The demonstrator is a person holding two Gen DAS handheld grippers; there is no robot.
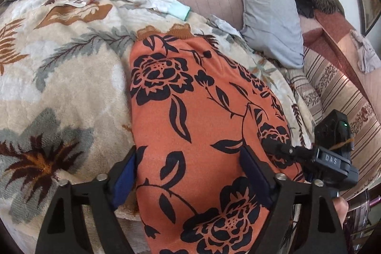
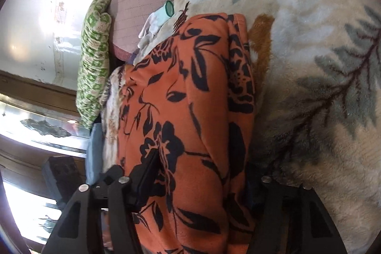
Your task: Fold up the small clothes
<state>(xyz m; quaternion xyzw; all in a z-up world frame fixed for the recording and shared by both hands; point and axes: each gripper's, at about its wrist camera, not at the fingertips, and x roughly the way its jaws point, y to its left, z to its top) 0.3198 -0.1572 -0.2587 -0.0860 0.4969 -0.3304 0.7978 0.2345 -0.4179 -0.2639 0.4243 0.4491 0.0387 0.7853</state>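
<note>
Orange cloth with black flowers (image 1: pixel 195 111) lies on the flowered blanket (image 1: pixel 66 77) as a long strip, its length running straight away from our left gripper (image 1: pixel 188 180) toward the white glove (image 1: pixel 157 1). Our left gripper stands wide, straddling the near end. Our right gripper (image 2: pixel 202 177), also wide, crosses the strip's right edge, so either could take this end.
</note>
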